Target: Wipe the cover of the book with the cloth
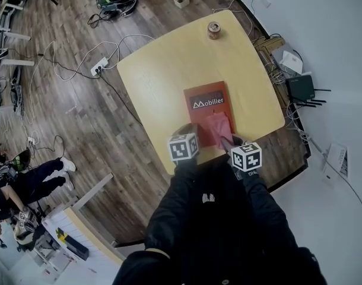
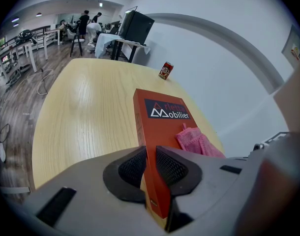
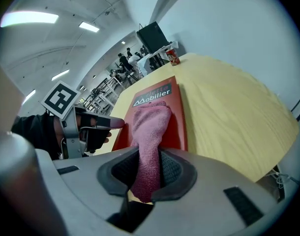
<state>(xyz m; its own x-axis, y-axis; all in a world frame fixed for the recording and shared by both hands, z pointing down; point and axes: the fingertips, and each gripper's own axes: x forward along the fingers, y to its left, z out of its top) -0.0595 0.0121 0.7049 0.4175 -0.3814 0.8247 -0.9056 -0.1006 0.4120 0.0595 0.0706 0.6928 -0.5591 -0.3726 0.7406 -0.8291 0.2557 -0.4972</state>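
An orange-red book [image 1: 206, 108] with white lettering lies flat near the front edge of the yellow table [image 1: 169, 58]. My left gripper [image 1: 191, 136] is shut on the book's near left edge [image 2: 151, 146]. A pink cloth [image 1: 219, 128] rests on the cover's near right part. My right gripper [image 1: 228, 141] is shut on the cloth [image 3: 149, 146], which stretches out from the jaws onto the book [image 3: 170, 112]. The left gripper view shows the cloth [image 2: 196, 141] bunched on the cover.
A drinks can [image 1: 214, 29] stands at the table's far edge. Cables and a power strip [image 1: 98, 66] lie on the wooden floor to the left. A router [image 1: 301, 89] and boxes sit on the floor to the right by the white wall.
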